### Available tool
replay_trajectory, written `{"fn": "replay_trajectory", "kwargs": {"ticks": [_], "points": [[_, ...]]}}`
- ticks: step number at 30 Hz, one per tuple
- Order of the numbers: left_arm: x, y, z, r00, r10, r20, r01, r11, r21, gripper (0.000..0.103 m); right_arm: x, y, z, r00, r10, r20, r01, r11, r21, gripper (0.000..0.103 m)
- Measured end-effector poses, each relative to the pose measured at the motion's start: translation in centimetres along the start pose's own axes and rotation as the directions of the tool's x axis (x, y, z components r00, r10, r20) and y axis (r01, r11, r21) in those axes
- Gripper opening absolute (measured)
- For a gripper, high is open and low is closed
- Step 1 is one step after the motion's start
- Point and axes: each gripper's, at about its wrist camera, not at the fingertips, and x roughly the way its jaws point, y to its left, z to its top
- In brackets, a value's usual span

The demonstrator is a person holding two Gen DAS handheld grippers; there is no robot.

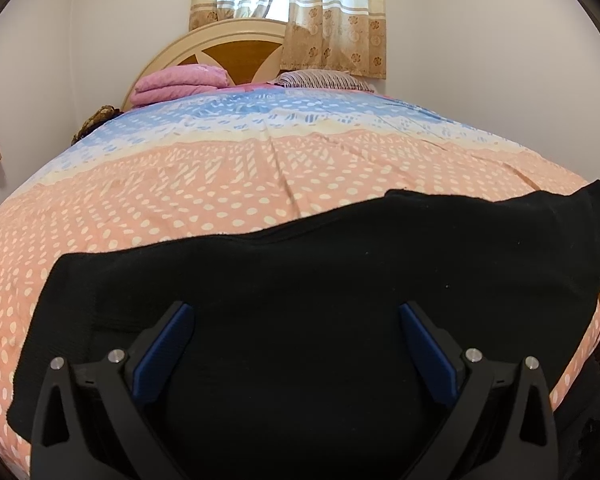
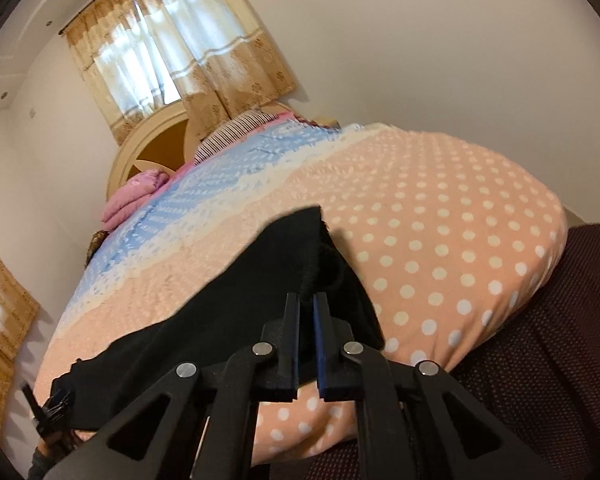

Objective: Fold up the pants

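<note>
1. The black pants lie spread across the near edge of the bed, on its peach polka-dot bedspread; in the right wrist view the same pants run along that near edge toward the bed's near right corner.
2. One end of the pants is lifted off the bedspread in a raised fold, near the right corner of the bed.
3. The right tongs are nearly closed, pinching that raised black fold between the two pads.
4. The left tongs stand wide open above the middle of the flat pants, with nothing between the blue pads.
5. Farther up the bed the bedspread turns to white and blue bands.
6. At the head edge lie a folded pink blanket toward the left corner and a striped pillow beside it.
7. Behind them stands a cream and wood headboard, with floral beige curtains over a window above it.
</note>
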Motion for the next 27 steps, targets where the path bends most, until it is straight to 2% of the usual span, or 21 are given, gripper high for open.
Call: {"fn": "replay_trajectory", "kwargs": {"ticks": [8,12,14,17,18,20,21,22,23,25,26,27], "points": [[0.0,0.1,-0.1,1.000,-0.007,0.001,0.007,1.000,-0.002,0.103,0.0,-2.4,0.2,0.999,-0.031,-0.037,0.033,0.997,0.067,0.005],[-0.1,0.1,-0.1,1.000,-0.011,0.002,0.011,1.000,-0.002,0.103,1.8,-3.2,-0.8,0.992,-0.084,-0.094,0.090,0.994,0.056,0.005],[-0.1,0.1,-0.1,1.000,-0.012,0.003,0.012,1.000,-0.001,0.103,2.3,-3.5,-1.2,0.988,-0.121,-0.099,0.126,0.991,0.044,0.005],[-0.2,0.1,-0.2,1.000,-0.015,0.006,0.015,1.000,0.000,0.103,1.9,-4.0,-0.9,0.990,-0.115,-0.086,0.121,0.990,0.074,0.008],[-0.2,0.1,-0.2,1.000,-0.015,0.007,0.015,1.000,-0.001,0.103,1.4,-3.7,-0.8,0.988,-0.136,-0.066,0.141,0.988,0.066,0.010],[-0.3,0.0,-0.2,1.000,-0.010,0.008,0.010,1.000,-0.002,0.103,0.0,-2.3,-0.4,0.973,-0.229,-0.011,0.229,0.973,0.009,0.018],[-0.3,-0.1,-0.2,1.000,-0.007,0.007,0.007,1.000,-0.002,0.103,-0.6,-1.4,-0.2,0.971,-0.238,0.009,0.238,0.971,-0.018,0.037],[-0.5,-0.2,-0.1,1.000,-0.003,0.006,0.003,1.000,0.004,0.103,-1.2,-0.3,-0.2,0.974,-0.224,0.027,0.225,0.974,-0.039,0.055],[-0.7,-0.3,-0.1,1.000,0.000,0.007,0.000,1.000,0.011,0.103,-1.7,1.1,-0.3,0.981,-0.189,0.045,0.191,0.979,-0.065,0.059],[-1.1,-0.5,0.0,1.000,0.007,0.010,-0.007,1.000,0.022,0.103,-1.8,4.8,-1.2,0.994,-0.104,0.034,0.108,0.983,-0.150,0.059],[-1.5,-0.6,0.1,1.000,0.008,0.018,-0.009,1.000,0.025,0.103,-1.3,7.0,-1.9,0.999,-0.047,0.002,0.046,0.977,-0.208,0.059],[-1.7,-0.5,0.2,1.000,0.010,0.027,-0.011,1.000,0.027,0.103,-0.4,9.7,-3.1,0.997,0.041,-0.060,-0.055,0.963,-0.263,0.059]]}}
